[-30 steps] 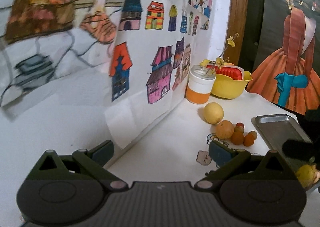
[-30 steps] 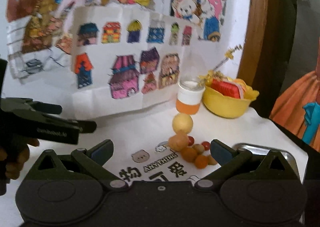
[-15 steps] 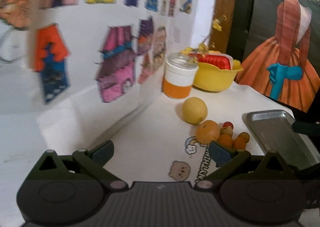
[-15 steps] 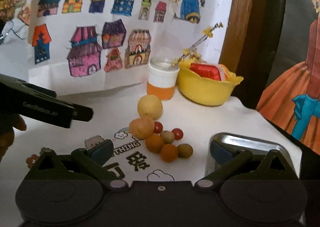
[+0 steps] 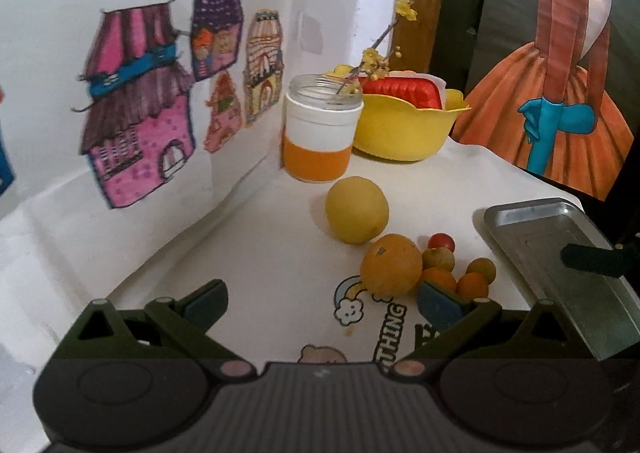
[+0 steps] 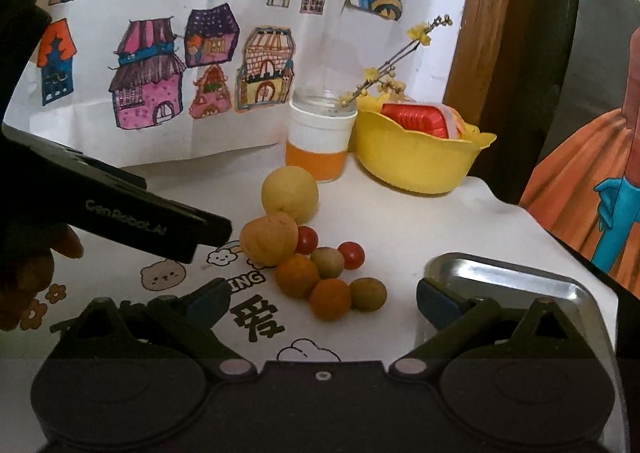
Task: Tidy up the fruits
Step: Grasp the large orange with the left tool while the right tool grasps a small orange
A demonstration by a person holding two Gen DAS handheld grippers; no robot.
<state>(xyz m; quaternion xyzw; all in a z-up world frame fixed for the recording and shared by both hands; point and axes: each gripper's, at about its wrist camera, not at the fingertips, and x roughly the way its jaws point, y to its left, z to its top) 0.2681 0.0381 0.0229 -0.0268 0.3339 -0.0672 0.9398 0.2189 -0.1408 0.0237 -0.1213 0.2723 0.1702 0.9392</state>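
Note:
A yellow round fruit [image 5: 356, 210] [image 6: 290, 194] and a larger orange [image 5: 391, 265] [image 6: 269, 239] lie on the white table. Several small fruits cluster beside them: small oranges [image 6: 297, 276], red cherry tomatoes [image 6: 351, 255] and greenish-brown ones [image 6: 368, 294]. A metal tray [image 5: 548, 249] [image 6: 516, 293] lies to the right of the pile. My left gripper [image 5: 320, 303] is open and empty, its right finger just in front of the pile; it also shows in the right wrist view [image 6: 188, 239]. My right gripper [image 6: 320, 299] is open and empty, just in front of the small fruits.
A jar with an orange band [image 5: 320, 133] [image 6: 320, 137] and a yellow bowl [image 5: 404, 129] [image 6: 420, 157] holding a red item stand at the back. A wall with house drawings [image 5: 140, 125] runs along the left. The table's right edge [image 5: 520, 173] drops off beside the tray.
Both grippers have moved forward toward the fruit pile, which now looks larger and closer. The left view has swung right, away from the wall. Both stay open.

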